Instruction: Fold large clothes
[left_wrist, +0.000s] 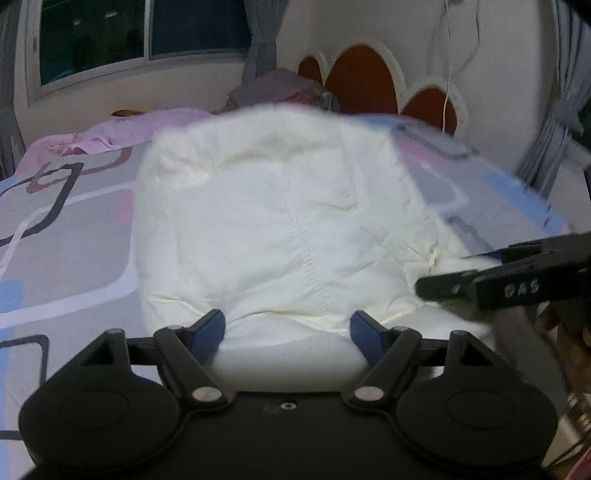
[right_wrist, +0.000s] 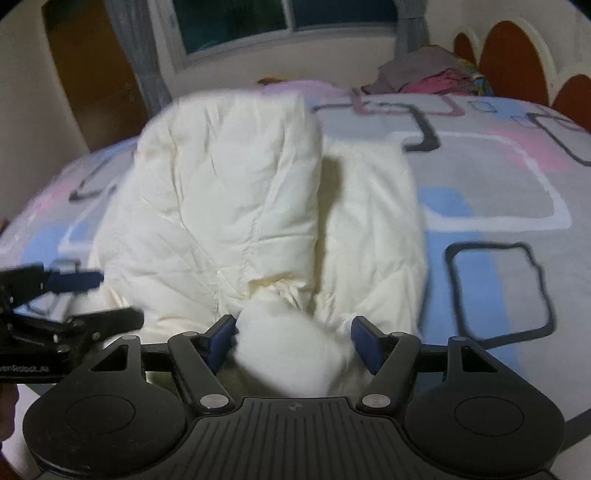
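Note:
A large white padded garment (left_wrist: 280, 214) lies folded on the patterned bed; it also shows in the right wrist view (right_wrist: 236, 206), with one thick fold raised over another. My left gripper (left_wrist: 288, 328) is open at the garment's near edge, with white cloth between its blue pads. My right gripper (right_wrist: 293, 332) is open too, with a bunched white end of the garment between its fingers. The right gripper shows from the side in the left wrist view (left_wrist: 436, 286), and the left gripper in the right wrist view (right_wrist: 110, 295).
The bed sheet (right_wrist: 491, 206) has grey, blue and pink rectangles. A pink cloth (left_wrist: 122, 129) lies at the far left of the bed. A pile of clothes (right_wrist: 432, 74) sits by the scalloped headboard (left_wrist: 373, 77). A window (left_wrist: 140, 33) and curtains stand behind.

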